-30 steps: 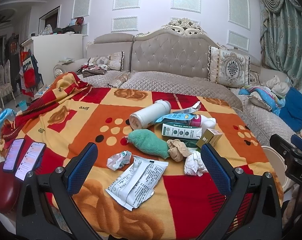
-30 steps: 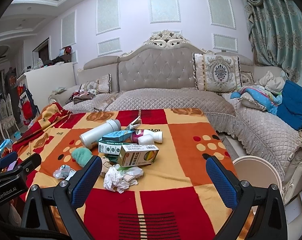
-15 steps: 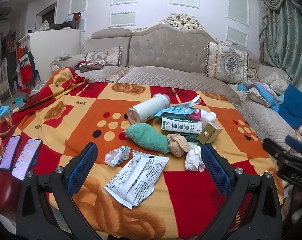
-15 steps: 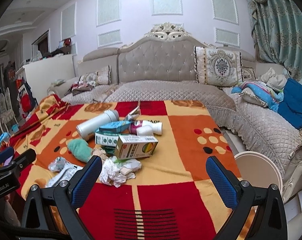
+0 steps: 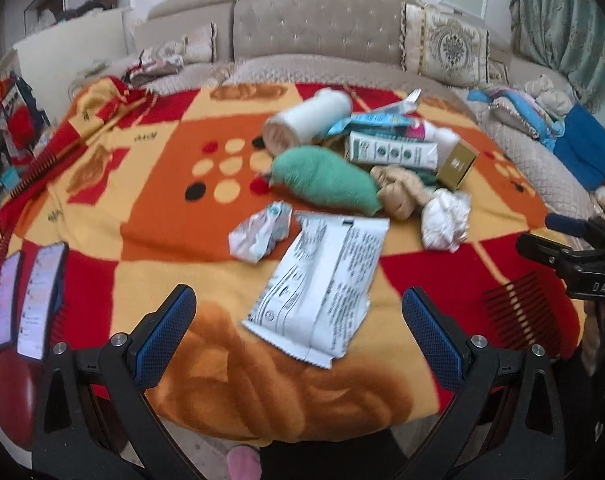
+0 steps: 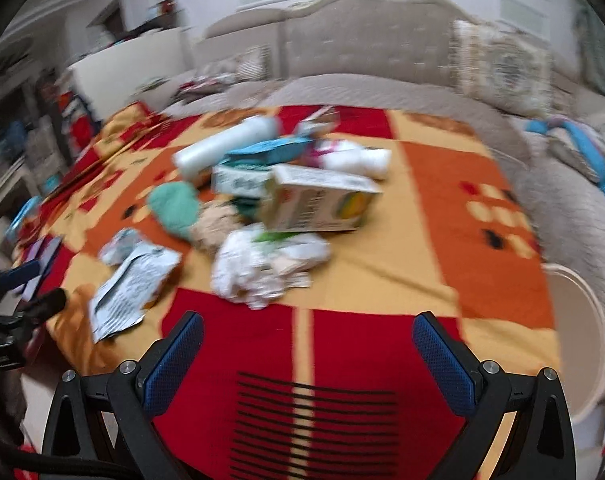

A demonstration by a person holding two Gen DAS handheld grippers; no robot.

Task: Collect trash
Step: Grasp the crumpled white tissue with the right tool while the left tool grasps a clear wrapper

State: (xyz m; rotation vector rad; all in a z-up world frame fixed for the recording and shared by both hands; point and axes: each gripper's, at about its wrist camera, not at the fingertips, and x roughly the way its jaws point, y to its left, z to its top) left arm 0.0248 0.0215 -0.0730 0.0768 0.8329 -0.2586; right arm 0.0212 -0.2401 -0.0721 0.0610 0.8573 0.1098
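Both grippers are held spread wide and empty above the blanket (image 5: 150,216): the left gripper (image 5: 298,330) just before the flat wrapper (image 5: 322,280), the right gripper (image 6: 308,354) just short of the crumpled tissue (image 6: 262,268).

Soft, even indoor light fills both views, with only faint shadows. The fisheye lens bends the room and leaves black corners around each frame. The left wrist view is mildly smeared; the printed wrapper (image 5: 322,288) stays legible as text lines. The right wrist view is heavily motion-blurred, worst across the headboard (image 6: 366,36) and upper left.
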